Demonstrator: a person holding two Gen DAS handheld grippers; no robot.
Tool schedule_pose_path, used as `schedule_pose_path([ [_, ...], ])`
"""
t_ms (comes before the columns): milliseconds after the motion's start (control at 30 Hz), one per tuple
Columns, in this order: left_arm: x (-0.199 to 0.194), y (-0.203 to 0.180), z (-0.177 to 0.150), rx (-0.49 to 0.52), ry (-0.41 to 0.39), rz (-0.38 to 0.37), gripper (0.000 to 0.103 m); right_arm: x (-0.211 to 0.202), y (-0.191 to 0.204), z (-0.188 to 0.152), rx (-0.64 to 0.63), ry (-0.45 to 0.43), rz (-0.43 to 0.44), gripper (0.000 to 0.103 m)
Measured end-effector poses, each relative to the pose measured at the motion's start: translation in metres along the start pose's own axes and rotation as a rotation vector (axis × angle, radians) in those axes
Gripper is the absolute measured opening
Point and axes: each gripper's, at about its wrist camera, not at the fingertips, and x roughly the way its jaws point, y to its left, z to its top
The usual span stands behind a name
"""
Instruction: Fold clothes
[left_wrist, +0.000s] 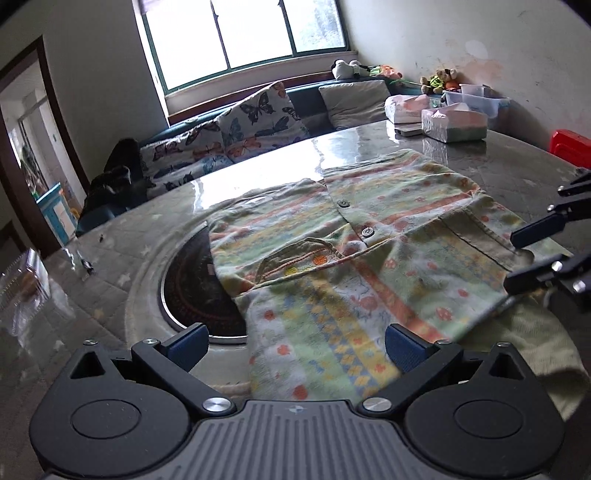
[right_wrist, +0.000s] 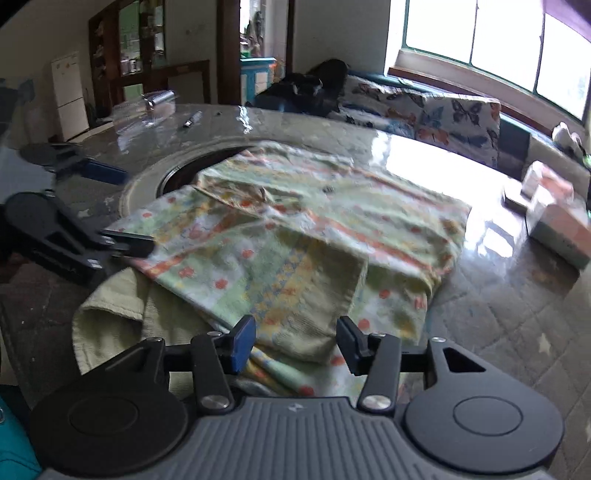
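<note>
Now, step in hand: a fold looks just laid; the shirt (left_wrist: 354, 236) lies on the surface (left_wrist: 480, 158) with one patterned panel turned over onto its middle, and both tools hover at the near edge with nothing in them.
Shirt: a small buttoned garment in green, orange and yellow print, spread partly over the round dark inset (left_wrist: 195, 284) in the surface; a pocket and two buttons face up, and a plain pale-yellow inner side shows at the near edge.
Left hand-held gripper (left_wrist: 295, 349): jaws spread wide, one blue pad over the inset's rim, the other over the cloth; nothing is between them.
Right hand-held gripper (right_wrist: 295, 343): jaws part open, standing either side of a yellowish folded flap (right_wrist: 314, 295); the pads do not appear to press it, so I judge it released rather than held.
Fold so far: uneven, I think; the near hem bunches and the pale lining (right_wrist: 110, 325) sticks out on the left in the right wrist view.
Next move calls for: picking a free edge, probably that loose lining or the far side panel, closing both tools on matching corners, and carrying them across level so the layers land flat.
Risk: pinching two layers together would drag the finished fold open.
</note>
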Motion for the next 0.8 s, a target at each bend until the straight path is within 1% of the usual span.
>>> schedule_pose_path([
  [133, -0.012, 0.001, -0.011, 0.052, 0.009, -0.002, 0.103, -0.001, 0.002, -0.001, -0.012, -0.008, -0.005, 0.05],
  [200, -0.017, 0.0, -0.016, 0.08, 0.012, 0.001, 0.103, -0.004, 0.004, 0.005, -0.022, -0.03, -0.003, 0.05],
  [233, -0.018, 0.001, -0.017, 0.076, 0.013, 0.005, 0.103, -0.004, 0.007, 0.009, -0.028, -0.042, 0.004, 0.05],
  [300, -0.019, 0.003, -0.019, 0.067, 0.016, 0.014, 0.103, -0.002, 0.012, 0.018, -0.042, -0.063, 0.025, 0.051],
  [433, -0.021, 0.012, -0.02, 0.009, 0.015, 0.037, 0.103, 0.016, 0.028, 0.035, -0.088, -0.079, 0.067, 0.053],
  [500, -0.022, 0.018, -0.02, -0.022, 0.016, 0.046, 0.103, 0.025, 0.034, 0.041, -0.089, -0.083, 0.088, 0.053],
  [600, -0.022, 0.026, -0.023, -0.059, 0.016, 0.055, 0.103, 0.039, 0.04, 0.045, -0.091, -0.057, 0.112, 0.053],
  [700, -0.018, 0.033, -0.029, -0.077, 0.035, 0.066, 0.103, 0.046, 0.039, 0.043, -0.088, -0.025, 0.128, 0.053],
  [800, -0.016, 0.04, -0.035, -0.097, 0.057, 0.071, 0.103, 0.042, 0.037, 0.049, -0.084, -0.031, 0.129, 0.053],
])
